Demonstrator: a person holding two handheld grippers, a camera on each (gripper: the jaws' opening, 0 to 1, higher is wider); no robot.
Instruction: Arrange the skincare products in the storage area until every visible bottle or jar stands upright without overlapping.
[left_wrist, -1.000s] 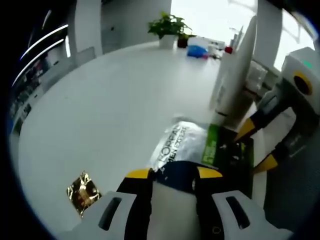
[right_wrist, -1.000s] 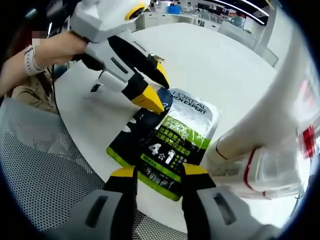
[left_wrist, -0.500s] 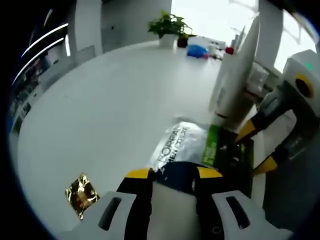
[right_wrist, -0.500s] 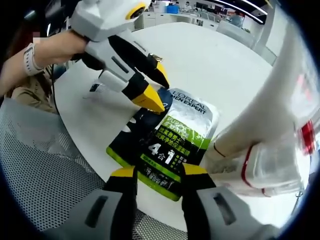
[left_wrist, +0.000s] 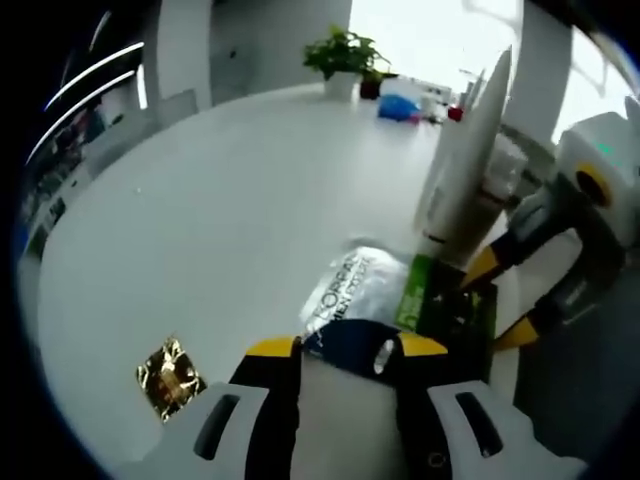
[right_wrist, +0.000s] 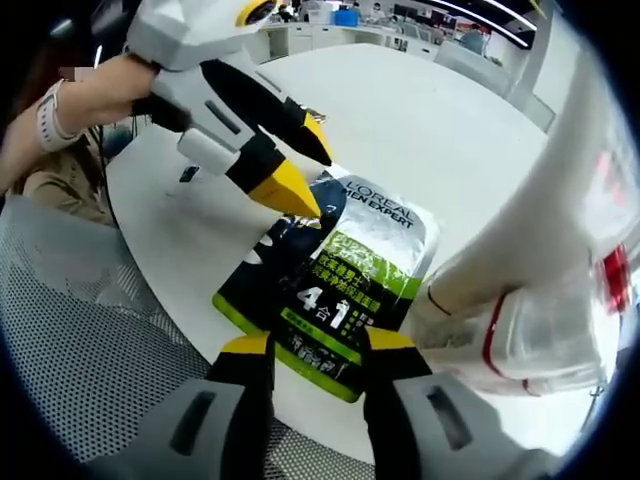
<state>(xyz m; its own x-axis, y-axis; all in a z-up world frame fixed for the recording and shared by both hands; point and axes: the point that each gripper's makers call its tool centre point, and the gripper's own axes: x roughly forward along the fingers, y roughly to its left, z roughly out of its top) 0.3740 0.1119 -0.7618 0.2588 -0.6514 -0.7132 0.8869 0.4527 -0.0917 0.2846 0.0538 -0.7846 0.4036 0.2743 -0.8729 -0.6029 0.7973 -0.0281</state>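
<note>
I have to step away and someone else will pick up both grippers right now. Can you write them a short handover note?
Left gripper: jaws open, tips at the top edge of the flat L'Oreal packet, not gripping it.
Right gripper: jaws open, straddling the packet's near edge at the round white table's rim.
White tube: stands upright just beside the packet, a clear wrapped pack next to it.
Gold foil sachet: lies flat, apart from the rest.
Done: tube upright.
Left: the packet lies flat; whether it touches the tube's base is unclear.

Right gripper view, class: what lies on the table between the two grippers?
The L'Oreal Men Expert sachet lies flat between the left gripper and the right gripper, in the right gripper view.
</note>
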